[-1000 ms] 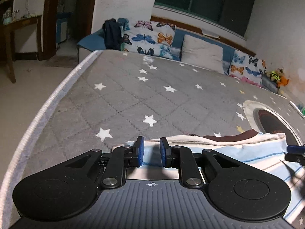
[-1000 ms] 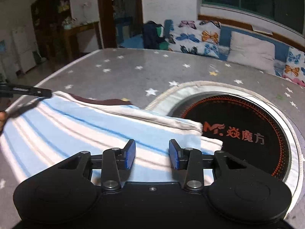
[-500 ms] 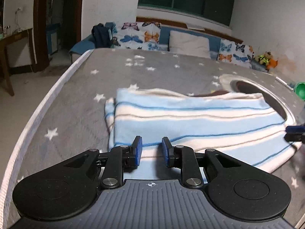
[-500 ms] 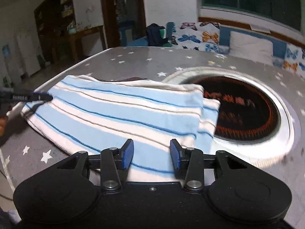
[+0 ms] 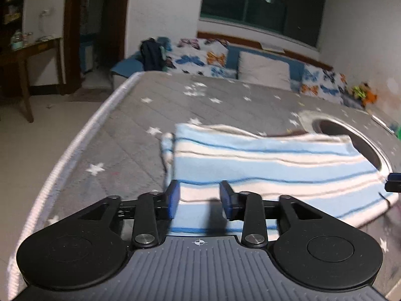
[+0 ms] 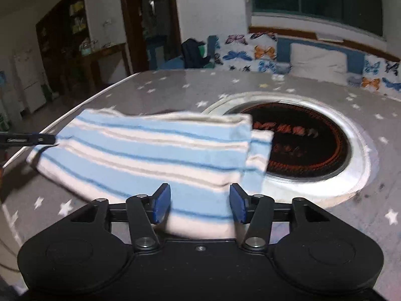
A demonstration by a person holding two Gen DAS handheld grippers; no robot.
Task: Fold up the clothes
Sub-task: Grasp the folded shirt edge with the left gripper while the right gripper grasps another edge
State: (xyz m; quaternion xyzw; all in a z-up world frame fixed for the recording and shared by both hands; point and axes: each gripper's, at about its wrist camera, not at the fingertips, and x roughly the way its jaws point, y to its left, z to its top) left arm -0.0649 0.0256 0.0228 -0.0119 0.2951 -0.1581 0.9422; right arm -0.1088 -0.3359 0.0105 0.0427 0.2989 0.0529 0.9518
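The left gripper [image 5: 199,199] and right gripper [image 6: 199,202] are both opening, blue pads clear of the near hem of a folded blue-and-white striped garment [image 5: 270,165] lying flat between and beyond them on a grey star-print cover [image 5: 130,135]. Motion blur softens the stripes; the garment's far right corner overlaps a round dark inset [image 6: 308,145] whose orange lettering is unreadable, and a brown layer beneath barely shows.
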